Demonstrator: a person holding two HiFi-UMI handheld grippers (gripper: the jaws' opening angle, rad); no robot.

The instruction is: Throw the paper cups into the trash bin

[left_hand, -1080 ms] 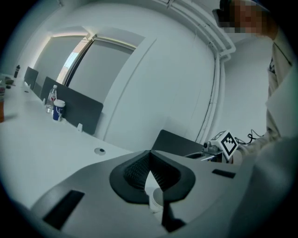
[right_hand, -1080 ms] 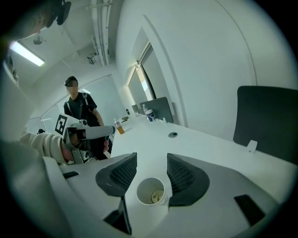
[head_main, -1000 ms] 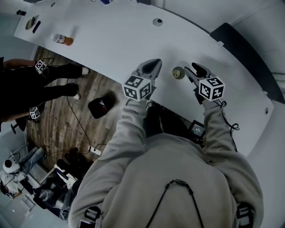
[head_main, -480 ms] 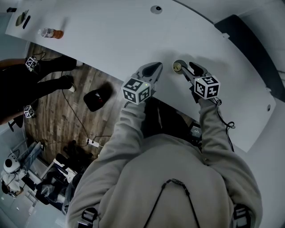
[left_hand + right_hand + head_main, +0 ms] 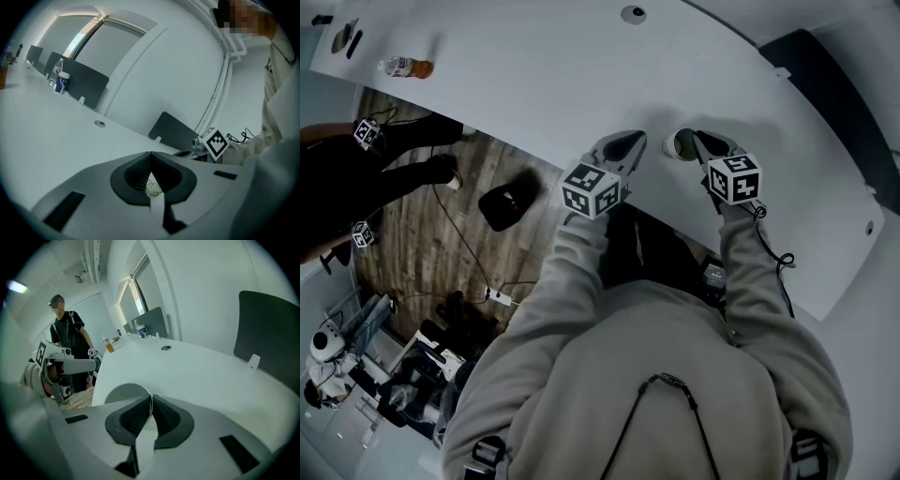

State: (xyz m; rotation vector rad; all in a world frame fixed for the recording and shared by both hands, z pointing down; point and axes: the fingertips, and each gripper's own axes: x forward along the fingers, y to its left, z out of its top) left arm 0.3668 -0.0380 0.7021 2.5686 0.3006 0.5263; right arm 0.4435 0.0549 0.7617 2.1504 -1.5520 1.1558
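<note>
A paper cup [image 5: 678, 144] stands on the white table [image 5: 534, 84] near its front edge. My right gripper [image 5: 697, 143] is at the cup. In the right gripper view its jaws are closing, and the pads [image 5: 161, 414] pinch the cup's thin wall [image 5: 123, 395] between them. My left gripper [image 5: 627, 145] hovers just left of the cup, apart from it. Its jaws are shut in the left gripper view [image 5: 151, 164], with only a small pale scrap showing in the slit below the pads.
A dark, bin-like thing [image 5: 508, 204] lies on the wooden floor below the table's edge, left of me. A bottle [image 5: 405, 67] stands far left on the table and a cable grommet [image 5: 633, 14] at the back. A person in black [image 5: 356, 178] stands at left.
My right gripper moved forward onto the cup and its jaws went from wide open to closed on the cup's rim. The left gripper barely moved.
</note>
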